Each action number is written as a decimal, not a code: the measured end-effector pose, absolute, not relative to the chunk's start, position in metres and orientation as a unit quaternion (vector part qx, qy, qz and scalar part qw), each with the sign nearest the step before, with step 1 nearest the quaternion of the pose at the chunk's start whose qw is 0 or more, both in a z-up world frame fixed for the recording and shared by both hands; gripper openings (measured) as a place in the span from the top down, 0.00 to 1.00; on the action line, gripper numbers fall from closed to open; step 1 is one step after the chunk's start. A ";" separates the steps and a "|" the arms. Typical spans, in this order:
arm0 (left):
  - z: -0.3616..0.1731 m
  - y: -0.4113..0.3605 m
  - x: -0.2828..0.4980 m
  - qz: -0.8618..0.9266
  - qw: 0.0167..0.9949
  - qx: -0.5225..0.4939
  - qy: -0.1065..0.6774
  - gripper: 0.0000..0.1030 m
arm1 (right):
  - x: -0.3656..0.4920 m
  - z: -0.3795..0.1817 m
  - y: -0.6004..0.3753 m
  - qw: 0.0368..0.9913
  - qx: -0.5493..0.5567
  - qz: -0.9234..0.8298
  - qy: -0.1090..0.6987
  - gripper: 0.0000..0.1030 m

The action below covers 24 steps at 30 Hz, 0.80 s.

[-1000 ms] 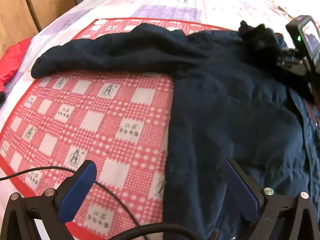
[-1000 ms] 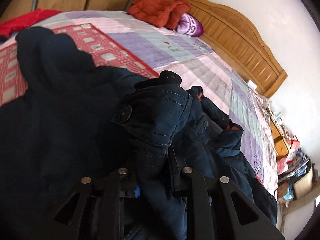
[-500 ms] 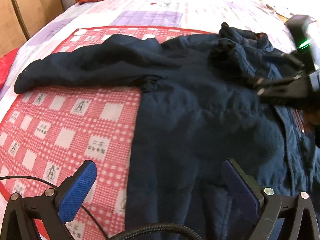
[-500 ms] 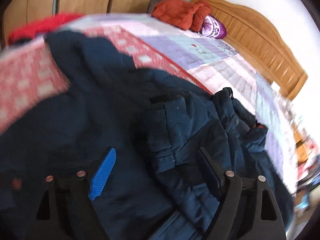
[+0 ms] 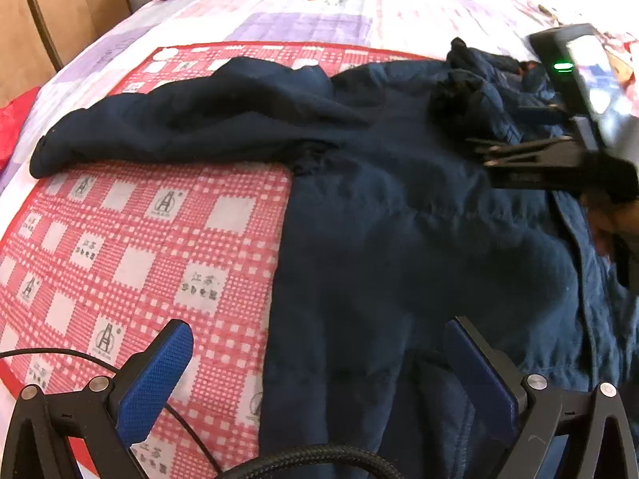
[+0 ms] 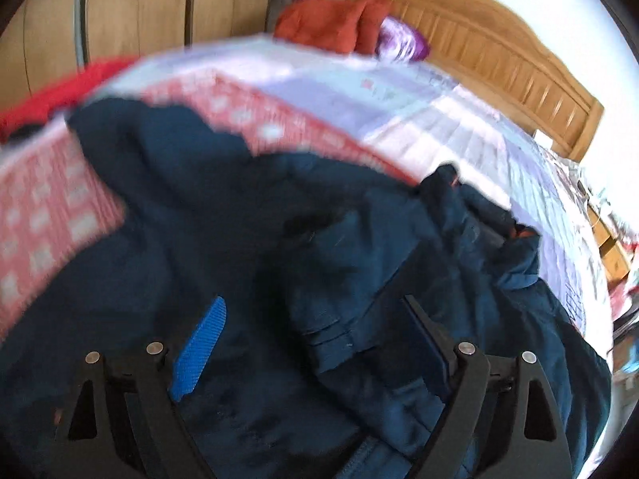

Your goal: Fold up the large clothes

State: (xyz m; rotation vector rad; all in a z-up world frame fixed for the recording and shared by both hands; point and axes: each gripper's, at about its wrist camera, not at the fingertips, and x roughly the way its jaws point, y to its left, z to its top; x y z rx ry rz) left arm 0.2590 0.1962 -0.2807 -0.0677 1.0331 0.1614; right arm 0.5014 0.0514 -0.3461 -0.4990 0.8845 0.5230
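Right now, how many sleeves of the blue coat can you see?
2: one sleeve stretches left across the red checked mat; the other sleeve lies folded over the coat's body, near the right tool.

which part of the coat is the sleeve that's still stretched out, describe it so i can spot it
Start at the bed's red checked mat, where the dark navy coat lies. The stretched-out sleeve runs from the coat's shoulder leftward across the mat's far side. Unlike the other sleeve, bunched on top of the coat, it lies long and flat on the checks.

Home bedroom: quilted bedspread (image 5: 327, 20), wooden headboard (image 6: 499, 56), wardrobe doors (image 6: 139, 12), clothes pile (image 6: 331, 24)
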 end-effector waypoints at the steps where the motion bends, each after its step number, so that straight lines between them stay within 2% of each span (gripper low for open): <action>1: -0.281 0.197 0.259 0.078 0.866 -0.030 0.493 0.00 | 0.509 -0.352 0.051 0.839 -0.220 0.243 0.434 0.25; 2: -0.281 0.198 0.259 0.079 0.866 -0.030 0.493 0.00 | 0.513 -0.355 0.049 0.840 -0.206 0.236 0.443 0.36; 3: -0.281 0.199 0.259 0.080 0.866 -0.031 0.493 0.00 | 0.515 -0.355 0.045 0.845 -0.192 0.224 0.446 0.56; 4: -0.281 0.200 0.259 0.081 0.865 -0.034 0.493 0.00 | 0.512 -0.353 0.040 0.851 -0.179 0.224 0.440 0.63; 6: -0.281 0.202 0.260 0.082 0.865 -0.039 0.494 0.00 | 0.498 -0.350 0.037 0.852 -0.181 0.239 0.429 0.68; 8: -0.283 0.203 0.262 0.084 0.864 -0.041 0.495 0.00 | 0.480 -0.355 0.040 0.840 -0.212 0.267 0.423 0.68; 11: -0.286 0.201 0.268 0.086 0.862 -0.042 0.497 0.00 | 0.472 -0.365 0.044 0.823 -0.252 0.289 0.418 0.62; 13: -0.286 0.196 0.275 0.085 0.862 -0.040 0.498 0.00 | 0.483 -0.358 0.037 0.823 -0.207 0.296 0.438 0.44; 14: -0.286 0.194 0.277 0.084 0.862 -0.039 0.498 0.00 | 0.485 -0.351 0.035 0.828 -0.198 0.291 0.437 0.40; 17: -0.284 0.180 0.300 0.071 0.867 -0.034 0.493 0.00 | 0.472 -0.306 0.007 0.860 -0.157 0.293 0.387 0.36; 19: -0.280 0.170 0.318 0.058 0.872 -0.034 0.485 0.00 | 0.465 -0.276 -0.037 0.893 -0.125 0.257 0.349 0.22; 24: -0.270 0.113 0.406 0.009 0.894 -0.026 0.447 0.00 | 0.489 -0.265 -0.157 0.919 -0.084 0.101 0.372 0.20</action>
